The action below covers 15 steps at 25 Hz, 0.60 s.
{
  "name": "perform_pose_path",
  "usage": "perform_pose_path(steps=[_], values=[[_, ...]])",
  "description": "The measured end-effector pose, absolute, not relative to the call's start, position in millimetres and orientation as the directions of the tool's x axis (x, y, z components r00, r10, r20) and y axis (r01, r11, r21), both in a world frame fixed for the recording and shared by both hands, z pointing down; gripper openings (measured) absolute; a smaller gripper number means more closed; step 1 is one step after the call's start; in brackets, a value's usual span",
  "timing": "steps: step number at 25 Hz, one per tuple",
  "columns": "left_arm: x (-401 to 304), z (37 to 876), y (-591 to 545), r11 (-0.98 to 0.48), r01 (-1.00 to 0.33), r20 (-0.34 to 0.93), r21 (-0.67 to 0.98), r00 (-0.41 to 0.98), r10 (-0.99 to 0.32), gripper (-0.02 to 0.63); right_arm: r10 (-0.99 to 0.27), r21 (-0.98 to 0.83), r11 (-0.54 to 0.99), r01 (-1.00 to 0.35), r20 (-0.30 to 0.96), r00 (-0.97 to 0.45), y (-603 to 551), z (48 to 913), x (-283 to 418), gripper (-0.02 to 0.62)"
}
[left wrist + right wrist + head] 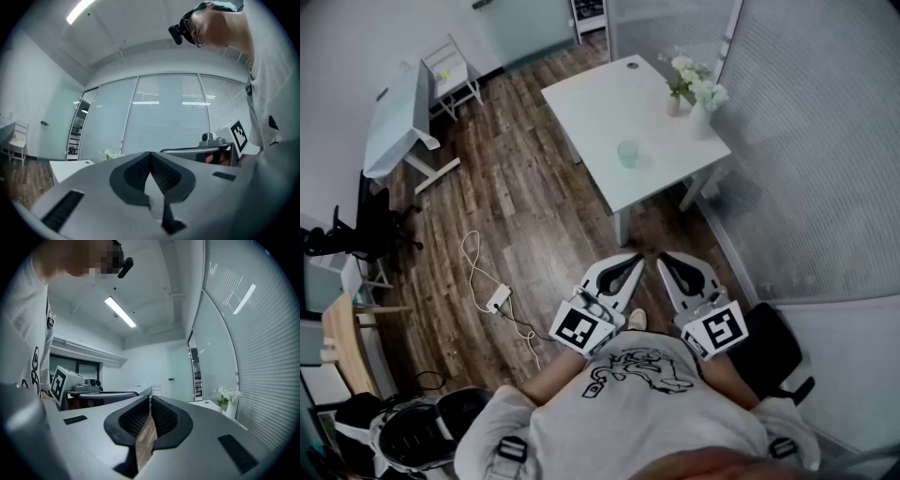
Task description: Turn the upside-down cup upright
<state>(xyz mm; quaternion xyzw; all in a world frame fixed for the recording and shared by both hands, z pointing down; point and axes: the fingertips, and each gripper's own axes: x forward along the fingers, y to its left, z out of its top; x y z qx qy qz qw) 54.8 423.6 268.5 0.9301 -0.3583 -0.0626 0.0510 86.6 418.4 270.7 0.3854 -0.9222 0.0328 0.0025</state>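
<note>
Near the table (591,103) edge stands the cup (627,154).

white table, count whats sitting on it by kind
pale green translucent cup: 1
vases of white flowers: 2 (small pink vase, taller white vase)
total: 3 things on the white square table
</note>
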Motion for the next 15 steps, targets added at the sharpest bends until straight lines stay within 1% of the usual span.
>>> perform_pose_path(steps=[9, 15], values=[[65.4, 274.3, 424.7, -0.747, -0.649, -0.065, 0.147, 0.747, -0.662, 0.003, -0.7, -0.038, 0.711, -0.702, 0.048, -0.712, 420.0, 271.7, 90.9, 0.043], [71.9, 277.7, 420.1, -0.74, -0.654, -0.062, 0.154, 0.741, -0.668, 0.003, -0.699, -0.076, 0.712, -0.698, 0.014, -0.715, 416.0, 271.1, 97.7, 0.044]])
